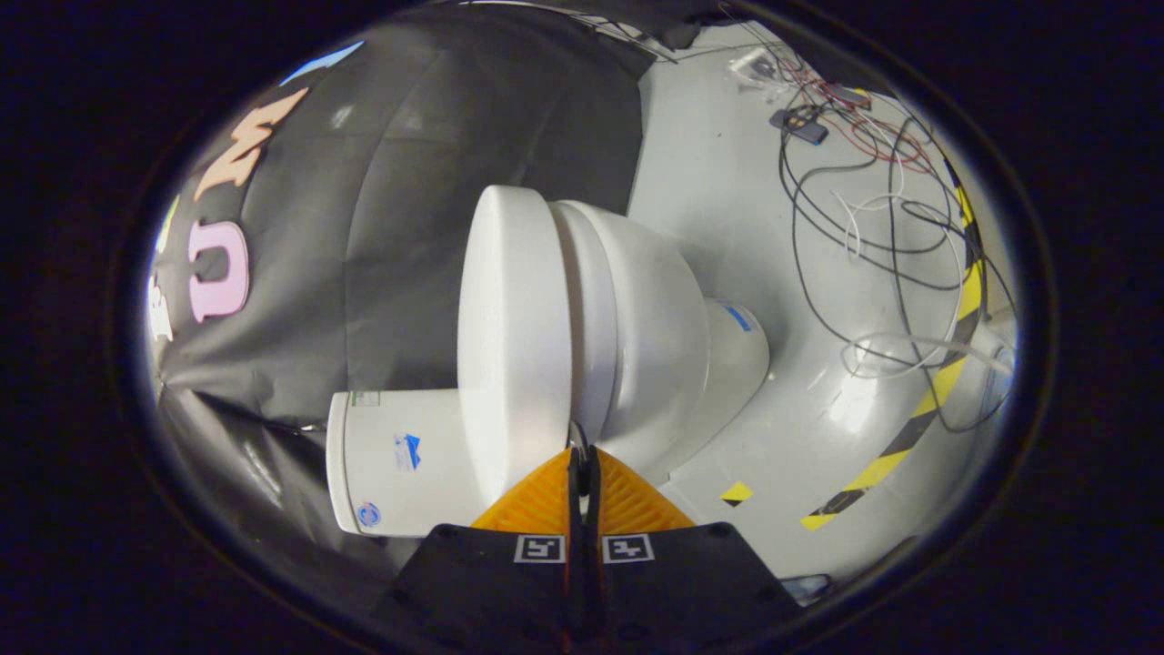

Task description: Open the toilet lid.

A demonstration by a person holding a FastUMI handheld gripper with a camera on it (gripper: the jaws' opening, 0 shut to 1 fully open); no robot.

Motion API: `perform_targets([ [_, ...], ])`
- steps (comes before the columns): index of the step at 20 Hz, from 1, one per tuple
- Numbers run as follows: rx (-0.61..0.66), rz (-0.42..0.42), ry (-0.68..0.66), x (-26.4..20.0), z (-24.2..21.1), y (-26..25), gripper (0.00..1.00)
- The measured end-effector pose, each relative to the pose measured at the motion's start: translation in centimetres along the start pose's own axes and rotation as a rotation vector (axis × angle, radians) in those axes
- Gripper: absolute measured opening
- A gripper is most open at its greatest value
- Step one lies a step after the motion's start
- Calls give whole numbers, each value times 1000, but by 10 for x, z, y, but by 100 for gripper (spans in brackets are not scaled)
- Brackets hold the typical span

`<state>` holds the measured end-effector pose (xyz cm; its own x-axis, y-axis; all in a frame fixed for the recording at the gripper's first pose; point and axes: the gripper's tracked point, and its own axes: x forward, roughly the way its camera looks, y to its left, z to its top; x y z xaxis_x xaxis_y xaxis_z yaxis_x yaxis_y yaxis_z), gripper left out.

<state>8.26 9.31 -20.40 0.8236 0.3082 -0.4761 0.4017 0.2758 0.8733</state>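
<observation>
White toilet lid (514,337) lies down on the bowl (650,318), unopened, the gripper (582,452) pressed together at the lid's front edge, lifting left.

No wording can be read. The toilet tank (400,459) carries three small stickers — a blue mark at mid-side, a round badge nearer the fingers, a pale tag at the end by the toilet lid (514,337) — all too small to make out. Square coded markers sit on the gripper (583,455), its fingers pressed together.
</observation>
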Motion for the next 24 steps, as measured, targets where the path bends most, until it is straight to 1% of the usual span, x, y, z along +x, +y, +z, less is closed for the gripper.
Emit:
perform_targets([
  [5,21,40,-24,-13,3,21,0],
  [10,-32,34,-50,-19,8,36,0],
  [14,-60,80,-49,-24,7,59,0],
  [17,-156,110,-56,-30,6,76,1],
  [21,-245,222,-69,-40,1,119,1],
  [24,-354,244,-79,-49,-7,136,1],
])
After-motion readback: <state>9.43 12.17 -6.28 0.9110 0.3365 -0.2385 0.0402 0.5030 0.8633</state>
